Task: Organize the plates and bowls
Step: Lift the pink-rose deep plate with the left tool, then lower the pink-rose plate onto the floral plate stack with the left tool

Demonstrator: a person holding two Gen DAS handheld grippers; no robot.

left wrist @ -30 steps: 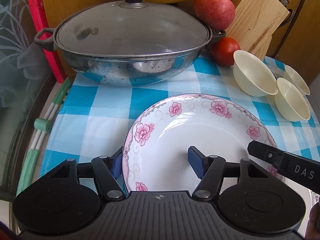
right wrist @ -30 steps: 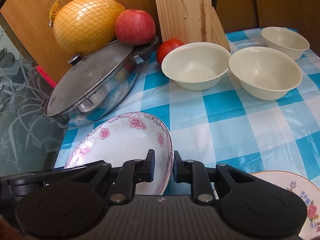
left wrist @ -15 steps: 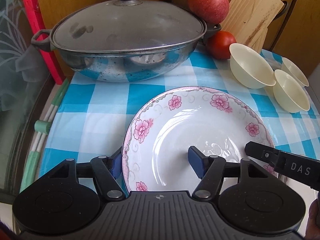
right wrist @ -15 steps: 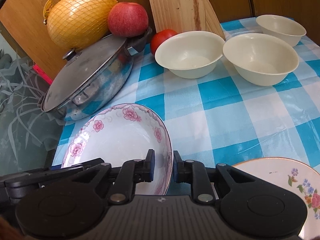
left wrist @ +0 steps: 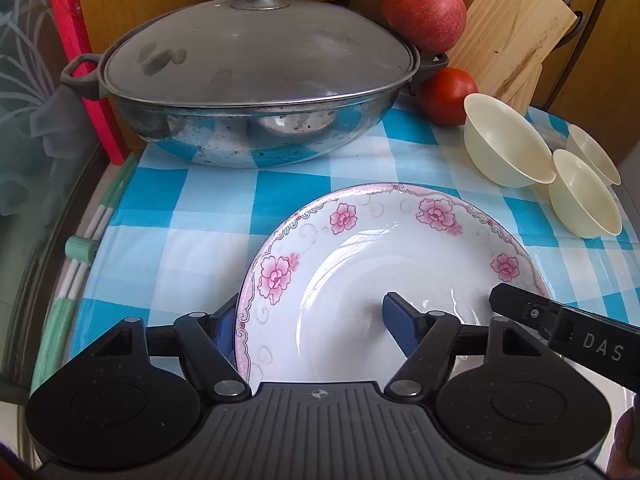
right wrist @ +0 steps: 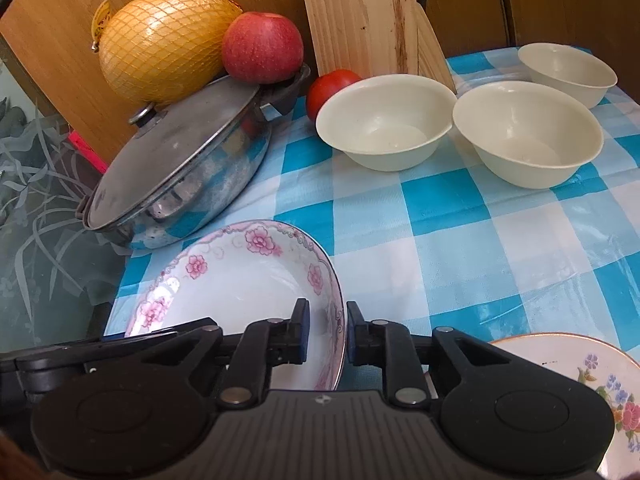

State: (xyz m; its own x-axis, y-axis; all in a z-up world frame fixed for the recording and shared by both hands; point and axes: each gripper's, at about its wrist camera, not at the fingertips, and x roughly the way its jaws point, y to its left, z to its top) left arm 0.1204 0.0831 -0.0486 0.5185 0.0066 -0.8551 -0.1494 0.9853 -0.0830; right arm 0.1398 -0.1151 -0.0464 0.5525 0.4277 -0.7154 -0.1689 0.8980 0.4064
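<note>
While both hands tilt steeply down, the right gripper [right wrist: 327, 330] pinches the near rim of the pink-flowered plate [left wrist: 394, 276] on the checked cloth [right wrist: 460, 248]. Straddling its opposite rim, the left gripper [left wrist: 310, 330] has just been spreading wider, pads clear. Three cream bowls [right wrist: 386, 122] sit beyond.

A lidded wok [left wrist: 256, 92], apple [left wrist: 424, 10], tomato [left wrist: 450, 96] and netted pomelo [right wrist: 164, 42] sit on checked cloth [right wrist: 460, 240].

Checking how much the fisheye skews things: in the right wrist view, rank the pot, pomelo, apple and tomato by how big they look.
Largest to smallest as they look:
1. pot
2. pomelo
3. apple
4. tomato, partly hidden behind a bowl, so its rank is less sure.
</note>
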